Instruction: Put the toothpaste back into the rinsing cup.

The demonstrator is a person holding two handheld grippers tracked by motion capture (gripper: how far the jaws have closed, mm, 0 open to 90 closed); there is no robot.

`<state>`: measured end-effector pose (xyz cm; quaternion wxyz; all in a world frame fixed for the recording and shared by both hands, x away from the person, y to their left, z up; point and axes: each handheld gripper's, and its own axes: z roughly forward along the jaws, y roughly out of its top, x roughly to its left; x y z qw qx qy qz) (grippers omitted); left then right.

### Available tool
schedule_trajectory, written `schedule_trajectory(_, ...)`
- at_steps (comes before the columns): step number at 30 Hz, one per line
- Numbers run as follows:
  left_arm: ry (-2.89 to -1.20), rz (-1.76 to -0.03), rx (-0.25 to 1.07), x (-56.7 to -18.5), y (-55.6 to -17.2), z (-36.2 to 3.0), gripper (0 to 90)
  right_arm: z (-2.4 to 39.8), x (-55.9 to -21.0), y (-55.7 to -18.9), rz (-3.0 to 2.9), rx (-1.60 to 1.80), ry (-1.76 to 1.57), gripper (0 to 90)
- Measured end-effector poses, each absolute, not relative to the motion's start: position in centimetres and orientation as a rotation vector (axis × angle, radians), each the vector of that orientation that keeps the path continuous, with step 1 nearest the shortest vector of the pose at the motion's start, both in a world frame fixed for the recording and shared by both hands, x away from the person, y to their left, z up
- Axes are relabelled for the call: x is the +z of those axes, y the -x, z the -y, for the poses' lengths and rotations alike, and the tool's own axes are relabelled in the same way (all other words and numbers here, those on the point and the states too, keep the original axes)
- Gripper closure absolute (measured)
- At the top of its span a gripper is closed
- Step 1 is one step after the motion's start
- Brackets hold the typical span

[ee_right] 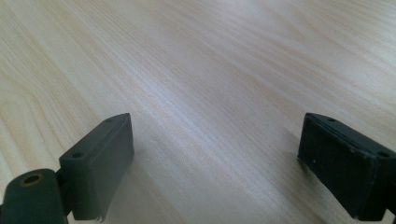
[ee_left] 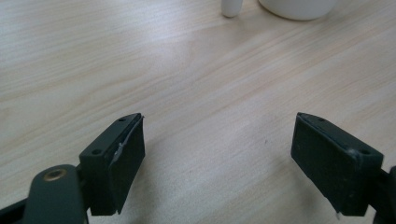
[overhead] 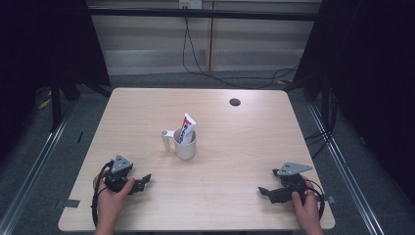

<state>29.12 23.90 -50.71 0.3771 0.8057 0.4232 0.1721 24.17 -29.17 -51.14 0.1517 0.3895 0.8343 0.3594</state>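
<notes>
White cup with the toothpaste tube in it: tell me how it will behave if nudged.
The cup would probably slide rather than tip, since it looks squat. The tube leans loosely on the rim, so it may shift. The side handle could make it turn when pushed off-centre.

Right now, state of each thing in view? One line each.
Left gripper: open, nothing between the jaws, low over the table.
Right gripper: open, nothing between the jaws, low over the table.
Cup: upright at mid-table, handle to its left.
Toothpaste tube: standing in the cup, leaning, top sticking out.
Table: bare wood around the cup.
</notes>
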Motion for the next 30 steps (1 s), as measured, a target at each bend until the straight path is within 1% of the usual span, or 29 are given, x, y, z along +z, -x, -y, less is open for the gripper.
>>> schedule_trajectory(8,-2.113,-1.08,0.453,-50.81,-29.17,-23.56,17.7,29.17,-51.14,-24.17,-2.395,1.032,-1.118,9.9)
schedule_trajectory(13,-2.101,-1.091,0.446,-50.86,-29.18,-23.5,17.0,29.17,-51.14,-24.17,-2.395,1.032,-1.118,9.9)
schedule_trajectory(21,-2.109,-1.102,0.45,-50.88,-29.33,-23.56,13.3,29.17,-51.14,-24.17,-2.395,1.032,-1.118,9.9)
schedule_trajectory(30,-2.114,-1.103,0.45,-50.86,-29.32,-23.55,13.0,29.17,-51.14,-24.17,-2.395,1.032,-1.118,9.9)
